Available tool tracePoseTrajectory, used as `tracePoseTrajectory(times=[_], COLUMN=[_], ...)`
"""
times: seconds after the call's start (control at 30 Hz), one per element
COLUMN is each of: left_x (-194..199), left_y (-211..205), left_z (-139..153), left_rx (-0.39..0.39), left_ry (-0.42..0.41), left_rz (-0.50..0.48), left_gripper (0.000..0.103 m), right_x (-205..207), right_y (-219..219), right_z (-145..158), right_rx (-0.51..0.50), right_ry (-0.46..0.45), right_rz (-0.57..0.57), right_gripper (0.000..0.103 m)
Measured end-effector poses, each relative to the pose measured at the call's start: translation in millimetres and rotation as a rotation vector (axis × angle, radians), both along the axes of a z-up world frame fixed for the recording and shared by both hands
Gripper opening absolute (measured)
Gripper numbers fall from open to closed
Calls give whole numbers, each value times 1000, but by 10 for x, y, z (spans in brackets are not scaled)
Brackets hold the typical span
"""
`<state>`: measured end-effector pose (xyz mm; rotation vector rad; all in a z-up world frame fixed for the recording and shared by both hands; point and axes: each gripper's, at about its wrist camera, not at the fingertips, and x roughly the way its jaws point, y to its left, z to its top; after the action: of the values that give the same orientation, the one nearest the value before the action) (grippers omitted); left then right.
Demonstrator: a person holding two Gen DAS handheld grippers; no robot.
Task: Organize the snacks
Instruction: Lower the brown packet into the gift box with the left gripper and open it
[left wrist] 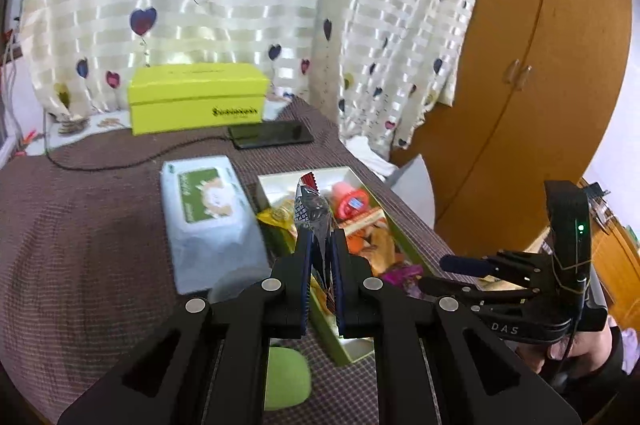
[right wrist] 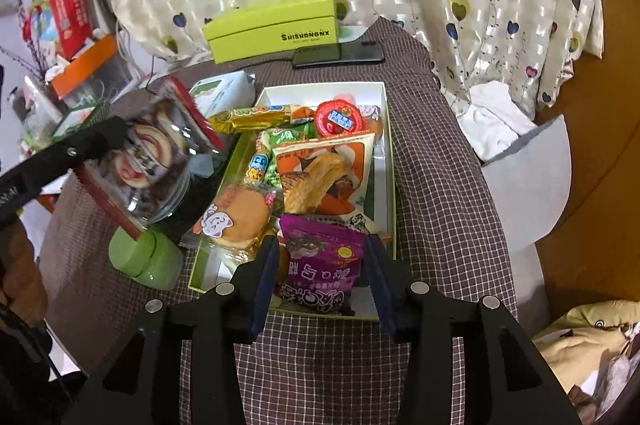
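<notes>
Two tools: the left tool [left wrist: 322,257] and the right tool [right wrist: 322,281]. One open snack box [right wrist: 382,97] at twelve o'clock from the right one, holding roughly nine wrapped snacks, though overlaps blur the count. One snack packet [right wrist: 160,149] outside it, at nine o'clock. One lime lidded box [right wrist: 272,25], one phone [right wrist: 340,53], one wipes pack [left wrist: 208,209], one glass jar [right wrist: 168,201], one green lid [right wrist: 144,259]

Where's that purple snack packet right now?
In the right wrist view, the purple packet lies at the near end of the open snack box, between the right gripper's parted jaws, just below the orange pastry packet.
</notes>
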<state>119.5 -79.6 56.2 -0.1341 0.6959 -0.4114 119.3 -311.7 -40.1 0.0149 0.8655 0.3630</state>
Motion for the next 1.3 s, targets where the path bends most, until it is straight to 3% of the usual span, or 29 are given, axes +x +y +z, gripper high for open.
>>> tracePoseTrajectory(times=[0.57, 0.73, 0.87, 1.0, 1.3], left_x=[346, 488, 471, 429, 456], left_y=[-520, -571, -585, -599, -651], left_z=[-221, -398, -444, -420, -549], left_rx=[-21, 38, 59, 61, 55], left_ry=[103, 142, 144, 126, 188], left_rz=[-104, -68, -78, -93, -122], left_gripper=[10, 10, 18, 18, 18], right_x=[16, 13, 19, 3, -19], right_y=[-159, -140, -111, -78, -51], right_z=[-30, -35, -42, -37, -58], right_rx=[21, 14, 8, 2, -3], right_ry=[9, 12, 16, 15, 24], right_rz=[-30, -19, -17, -9, 0], right_gripper=[43, 43, 43, 43, 43])
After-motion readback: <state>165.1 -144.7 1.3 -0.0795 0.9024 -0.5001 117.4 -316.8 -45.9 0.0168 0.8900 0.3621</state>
